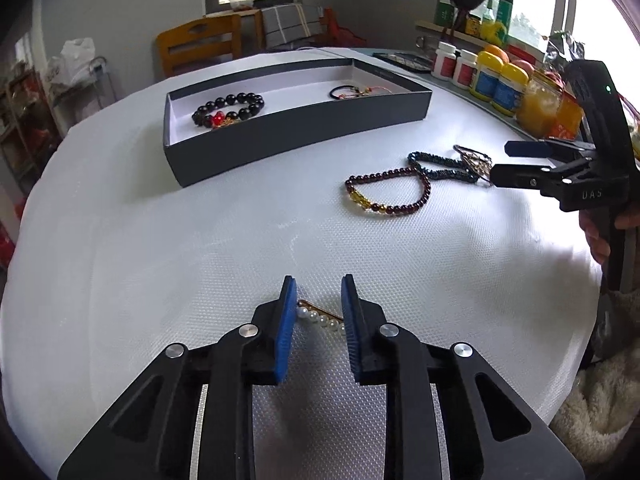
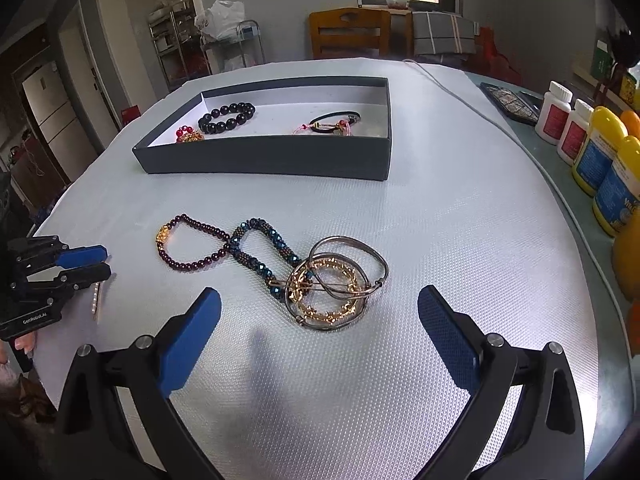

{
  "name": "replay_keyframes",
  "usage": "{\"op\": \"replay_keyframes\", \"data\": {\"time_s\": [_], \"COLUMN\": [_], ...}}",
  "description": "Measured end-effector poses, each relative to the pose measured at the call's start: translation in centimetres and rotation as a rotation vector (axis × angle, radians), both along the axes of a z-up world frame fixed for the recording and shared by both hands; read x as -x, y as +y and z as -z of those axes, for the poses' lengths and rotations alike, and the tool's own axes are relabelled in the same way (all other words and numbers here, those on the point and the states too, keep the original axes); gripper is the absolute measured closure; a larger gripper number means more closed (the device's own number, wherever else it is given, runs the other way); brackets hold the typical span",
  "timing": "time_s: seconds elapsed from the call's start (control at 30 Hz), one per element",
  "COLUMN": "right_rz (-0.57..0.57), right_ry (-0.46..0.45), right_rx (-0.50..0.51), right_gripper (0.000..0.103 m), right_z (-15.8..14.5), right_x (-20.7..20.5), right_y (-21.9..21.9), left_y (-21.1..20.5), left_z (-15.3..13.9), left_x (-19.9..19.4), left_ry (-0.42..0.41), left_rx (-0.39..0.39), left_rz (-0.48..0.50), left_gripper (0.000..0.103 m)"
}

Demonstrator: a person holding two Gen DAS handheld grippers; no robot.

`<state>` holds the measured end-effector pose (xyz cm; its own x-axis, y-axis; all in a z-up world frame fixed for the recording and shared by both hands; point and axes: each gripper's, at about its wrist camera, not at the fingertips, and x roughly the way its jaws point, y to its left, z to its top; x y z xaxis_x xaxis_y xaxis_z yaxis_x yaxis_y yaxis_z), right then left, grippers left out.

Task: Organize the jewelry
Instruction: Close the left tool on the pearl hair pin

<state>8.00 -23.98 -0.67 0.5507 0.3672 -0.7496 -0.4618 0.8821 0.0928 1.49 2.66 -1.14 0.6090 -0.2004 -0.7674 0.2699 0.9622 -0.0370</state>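
A dark tray (image 1: 280, 140) (image 2: 264, 160) with a white floor holds a black bead bracelet (image 1: 236, 106) (image 2: 227, 117), a red-and-gold piece (image 2: 188, 135) and a black cord bracelet (image 1: 352, 91) (image 2: 334, 123). On the white mat lie a maroon bead bracelet (image 1: 384, 194) (image 2: 192, 246), a teal bead bracelet (image 1: 444, 168) (image 2: 264, 248) and silver and gold bangles (image 2: 336, 284). My left gripper (image 1: 319, 292) (image 2: 102, 264) is partly open, its blue pads either side of a pearl hair clip (image 1: 320, 318) (image 2: 96, 300). My right gripper (image 2: 320, 308) (image 1: 500, 160) is wide open just before the bangles.
Bottles and jars (image 1: 500, 80) (image 2: 592, 148) line the table's right edge. A dark flat device (image 2: 512, 100) and a grey cable (image 2: 460, 96) lie behind them. A wooden chair (image 2: 350, 32) stands beyond the table.
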Motion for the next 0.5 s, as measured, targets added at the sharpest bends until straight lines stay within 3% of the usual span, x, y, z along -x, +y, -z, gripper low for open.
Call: {"op": "replay_keyframes", "data": {"time_s": [0.17, 0.37, 0.5], "right_rz": [0.04, 0.078, 0.081], "right_ry": [-0.006, 0.022, 0.032], "right_rx": [0.001, 0.005, 0.008], "right_gripper": [0.034, 0.04, 0.044], "right_z": [0.0, 0.5, 0.8], "right_x": [-1.1, -2.6, -3.2], "right_y": [-0.2, -0.3, 0.0], "left_y": [-0.2, 0.4, 0.2], "left_z": [0.0, -0.1, -0.2], "left_x": [-0.3, -0.2, 0.3], "left_ry": [0.0, 0.012, 0.013], "left_rx": [-0.015, 0.03, 0.02], "left_rz": [-0.034, -0.058, -0.056], "left_gripper": [0.079, 0.076, 0.061]}}
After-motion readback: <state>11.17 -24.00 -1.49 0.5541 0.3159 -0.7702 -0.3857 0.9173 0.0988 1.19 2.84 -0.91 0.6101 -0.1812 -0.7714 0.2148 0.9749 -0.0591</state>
